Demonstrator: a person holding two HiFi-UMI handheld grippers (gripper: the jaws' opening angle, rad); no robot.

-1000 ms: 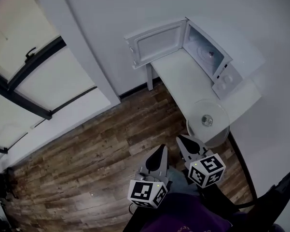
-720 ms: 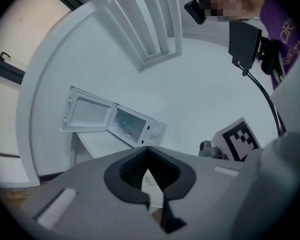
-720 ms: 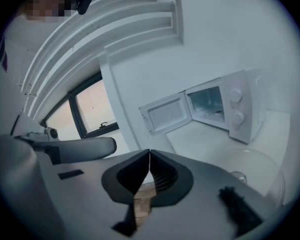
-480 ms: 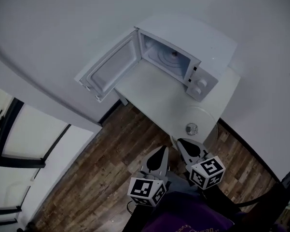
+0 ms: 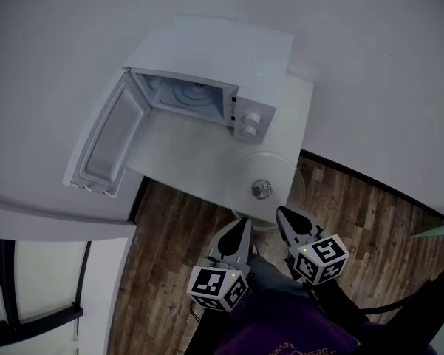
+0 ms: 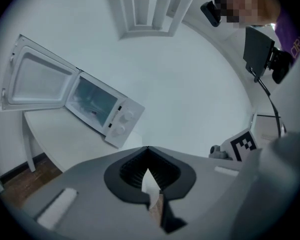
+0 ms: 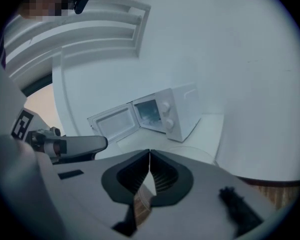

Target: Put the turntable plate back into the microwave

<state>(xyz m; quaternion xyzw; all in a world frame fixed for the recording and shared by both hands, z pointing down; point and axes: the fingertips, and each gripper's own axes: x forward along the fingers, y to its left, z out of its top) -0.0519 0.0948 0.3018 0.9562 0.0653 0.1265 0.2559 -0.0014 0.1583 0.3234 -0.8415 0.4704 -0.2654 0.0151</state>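
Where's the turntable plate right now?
In the head view, the turntable plate lies on the near end of the table, right of centre, in front of the open microwave and just ahead of the right gripper.

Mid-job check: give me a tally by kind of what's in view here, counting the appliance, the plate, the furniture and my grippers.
microwave, door open: 1
turntable plate, lying on the table outside the microwave: 1
table: 1
grippers, both shut and empty: 2 (left gripper, right gripper)
Total: 5
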